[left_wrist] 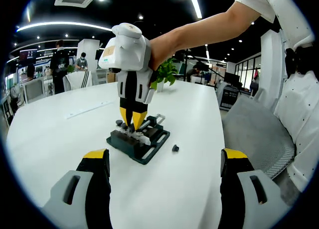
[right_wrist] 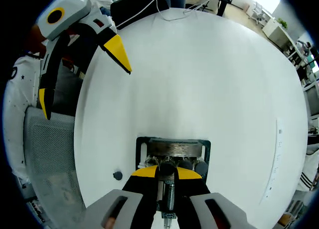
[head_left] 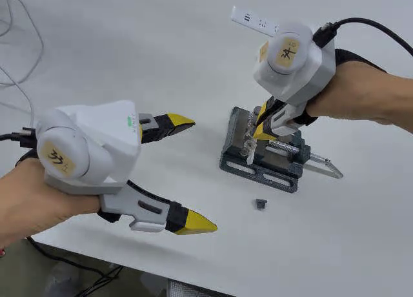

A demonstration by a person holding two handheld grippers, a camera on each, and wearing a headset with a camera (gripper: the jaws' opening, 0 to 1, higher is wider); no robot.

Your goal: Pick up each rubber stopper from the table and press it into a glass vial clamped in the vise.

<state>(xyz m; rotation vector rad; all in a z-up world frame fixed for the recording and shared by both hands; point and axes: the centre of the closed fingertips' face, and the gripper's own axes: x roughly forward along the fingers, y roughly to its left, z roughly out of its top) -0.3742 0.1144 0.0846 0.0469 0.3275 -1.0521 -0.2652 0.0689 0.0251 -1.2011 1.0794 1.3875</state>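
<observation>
**A:** Head view first?

**B:** The left tool (head_left: 192, 174) hangs over the white tabletop (head_left: 161, 51), jaws spread wide and gripping nothing. The right tool (head_left: 256, 132) points down into the dark vise (head_left: 264, 160), tips close together at the glass vials (head_left: 248, 145). A loose stopper (head_left: 260, 204) lies just in front of the vise. A white strip (head_left: 255, 20) lies farther back.

**A:** What does the left gripper view add?

**B:** A side look. The right tool (left_wrist: 133, 118) stands upright over the vise (left_wrist: 142, 144), and the loose stopper (left_wrist: 175, 148) sits apart from the vise base. A small dark piece (left_wrist: 119, 122) lies beside the vise, too small to name. Behind it is an office with ceiling strip lights (left_wrist: 65, 26), a potted plant (left_wrist: 167, 72) and people standing far off.

**A:** And the right gripper view?

**B:** It shows the grip itself. The right tool (right_wrist: 168, 173) is clenched on a dark held stopper (right_wrist: 167, 168), right over the vise (right_wrist: 174, 145). The loose stopper (right_wrist: 117, 175) lies to one side on the round tabletop (right_wrist: 199, 64). The left tool (right_wrist: 82, 78) shows spread open at the tabletop's edge, above a grey mesh chair (right_wrist: 47, 154).
</observation>
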